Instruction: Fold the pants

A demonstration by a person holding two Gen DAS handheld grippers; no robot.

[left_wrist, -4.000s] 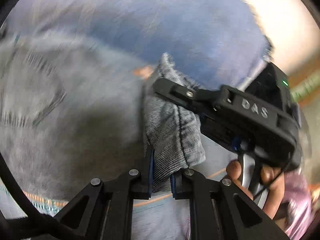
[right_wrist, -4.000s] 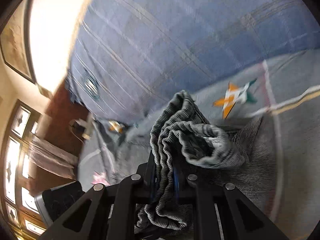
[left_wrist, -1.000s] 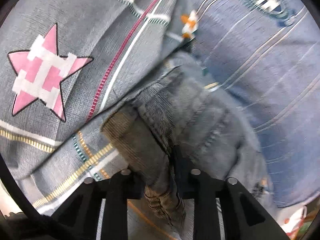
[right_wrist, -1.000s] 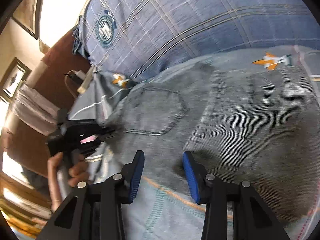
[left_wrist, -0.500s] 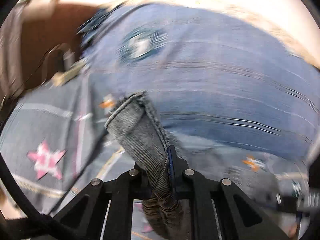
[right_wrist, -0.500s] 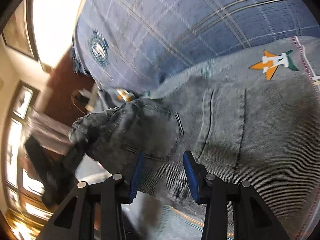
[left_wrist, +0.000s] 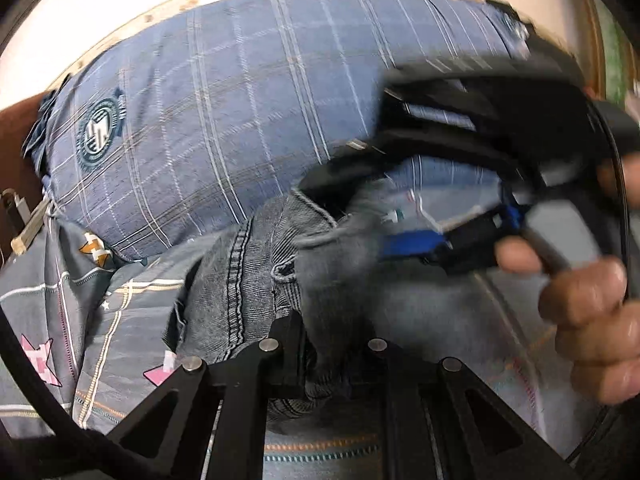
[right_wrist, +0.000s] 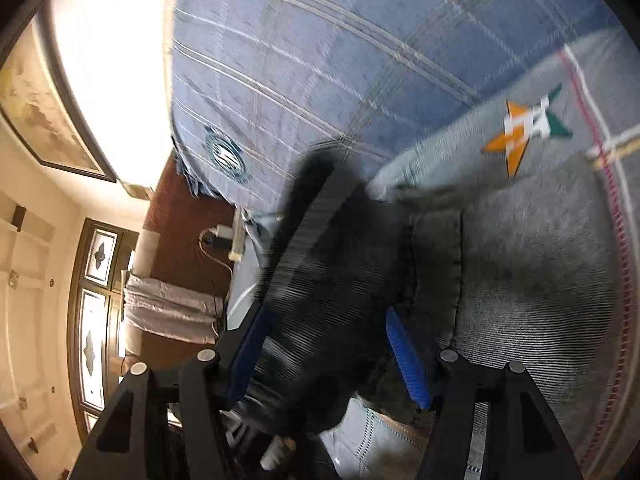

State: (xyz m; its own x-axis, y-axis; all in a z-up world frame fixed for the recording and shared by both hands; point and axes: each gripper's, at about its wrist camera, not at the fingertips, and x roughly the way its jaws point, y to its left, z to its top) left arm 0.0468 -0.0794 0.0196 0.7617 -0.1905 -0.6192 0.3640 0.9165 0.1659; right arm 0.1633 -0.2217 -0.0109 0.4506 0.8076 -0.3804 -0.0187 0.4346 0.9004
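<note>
Left gripper [left_wrist: 332,344]: clamped on a bunched fold of the jeans [left_wrist: 256,280]
Right gripper [right_wrist: 328,344]: blue pads spread wide apart over the denim
Jeans: lying on the grey star-print bedspread [left_wrist: 100,312], just before the blue plaid pillow [left_wrist: 224,120]

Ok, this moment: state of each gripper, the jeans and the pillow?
left gripper: shut on the jeans.
right gripper: open, jaws straddling denim.
jeans: bunched, partly lifted off the bedsheet.
pillow: lying behind the jeans.
</note>
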